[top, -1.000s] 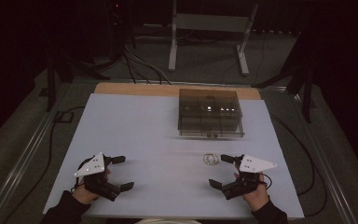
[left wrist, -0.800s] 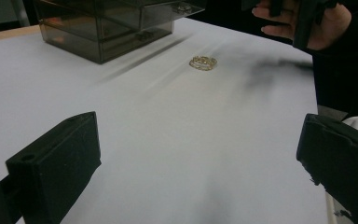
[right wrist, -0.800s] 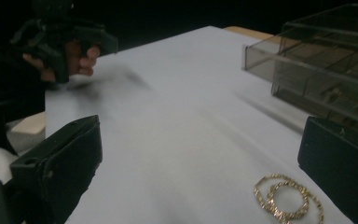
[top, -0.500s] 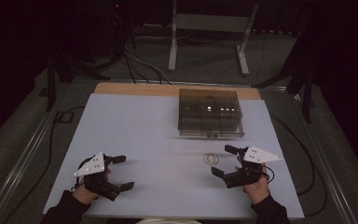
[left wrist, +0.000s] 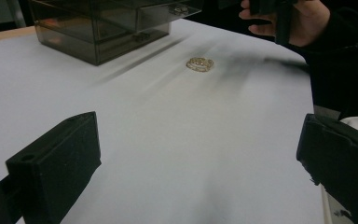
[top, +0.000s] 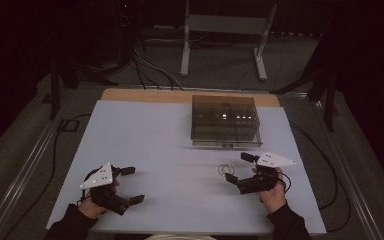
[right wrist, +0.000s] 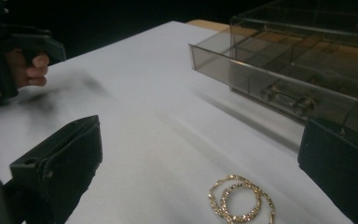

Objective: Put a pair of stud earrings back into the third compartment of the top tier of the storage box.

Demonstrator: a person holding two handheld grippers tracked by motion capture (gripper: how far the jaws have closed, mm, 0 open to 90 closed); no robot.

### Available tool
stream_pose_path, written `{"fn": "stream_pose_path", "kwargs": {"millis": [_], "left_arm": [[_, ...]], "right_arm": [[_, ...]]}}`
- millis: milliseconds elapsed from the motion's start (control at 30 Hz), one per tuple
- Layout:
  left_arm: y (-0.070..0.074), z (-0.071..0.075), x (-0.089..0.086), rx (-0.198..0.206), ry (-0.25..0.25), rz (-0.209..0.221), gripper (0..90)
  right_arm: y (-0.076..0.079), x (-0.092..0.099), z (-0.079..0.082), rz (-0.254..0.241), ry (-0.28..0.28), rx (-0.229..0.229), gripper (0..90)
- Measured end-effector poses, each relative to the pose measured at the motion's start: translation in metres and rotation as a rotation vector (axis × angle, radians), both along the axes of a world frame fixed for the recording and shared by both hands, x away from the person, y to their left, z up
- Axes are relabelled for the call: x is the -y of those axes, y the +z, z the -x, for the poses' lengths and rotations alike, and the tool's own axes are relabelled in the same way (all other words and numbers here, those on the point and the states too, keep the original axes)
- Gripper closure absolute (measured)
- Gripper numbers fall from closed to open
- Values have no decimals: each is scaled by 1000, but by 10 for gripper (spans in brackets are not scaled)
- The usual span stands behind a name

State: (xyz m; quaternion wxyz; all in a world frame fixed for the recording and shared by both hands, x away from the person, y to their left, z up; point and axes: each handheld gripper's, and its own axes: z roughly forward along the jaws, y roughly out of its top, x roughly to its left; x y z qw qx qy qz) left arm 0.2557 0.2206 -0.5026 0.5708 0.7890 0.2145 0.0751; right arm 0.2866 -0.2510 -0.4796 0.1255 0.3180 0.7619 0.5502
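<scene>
My left gripper (top: 130, 185) sits low at the near left of the white table (top: 160, 150), its jaws wide apart with nothing between them, only bare table ahead in the left gripper view. My right gripper (top: 239, 167) is at the near right, jaws also spread wide and holding nothing. Just beyond its tips lies the gold chain (right wrist: 240, 199), coiled in small loops flat on the table; in the right gripper view it rests between my two black jaws and a little ahead of them, touching neither. From the left gripper it shows farther off as a small gold coil (left wrist: 200, 64), with my right hand (left wrist: 289, 21) above and past it. Farther back stands the smoky clear drawer box (top: 224, 121), its front drawer with a small metal handle (right wrist: 286, 97) facing the chain.
</scene>
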Motion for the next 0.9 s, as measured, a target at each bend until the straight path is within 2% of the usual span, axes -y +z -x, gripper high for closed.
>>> {"fn": "stream_pose_path", "kwargs": {"millis": [100,300,333,433,467,567,667,700,800,833,867,900], "left_arm": [[0,0,0,0,3,3,5],[1,0,-1,-3,5,10,5],[1,0,-1,-1,3,5,5],[1,0,-1,1,0,4,5],[1,0,-1,-2,1,5,5],[1,0,-1,-2,2,9,5],[1,0,-2,-4,2,12,5],[0,0,-2,-5,2,9,5],[0,-1,-2,-7,0,5,5],[0,-1,-2,-8,1,8,5],[0,-1,-2,-7,1,7,5],[0,-1,-2,-7,0,6,5]], "right_arm": [[-3,2,-6,13,-22,-26,0],[-8,3,-12,38,-61,-49,0],[-10,4,-15,47,-80,-78,11],[-13,6,-18,55,-98,-102,29],[-13,6,-18,55,-98,-102,29],[-19,6,-20,82,-99,-140,43],[-20,5,-21,82,-93,-155,47],[-26,3,-23,109,-111,-187,94],[-28,1,-24,117,-106,-198,129],[-29,-2,-24,135,-115,-207,188],[-29,-2,-24,135,-115,-207,188],[-30,-6,-24,148,-109,-214,239]]}}
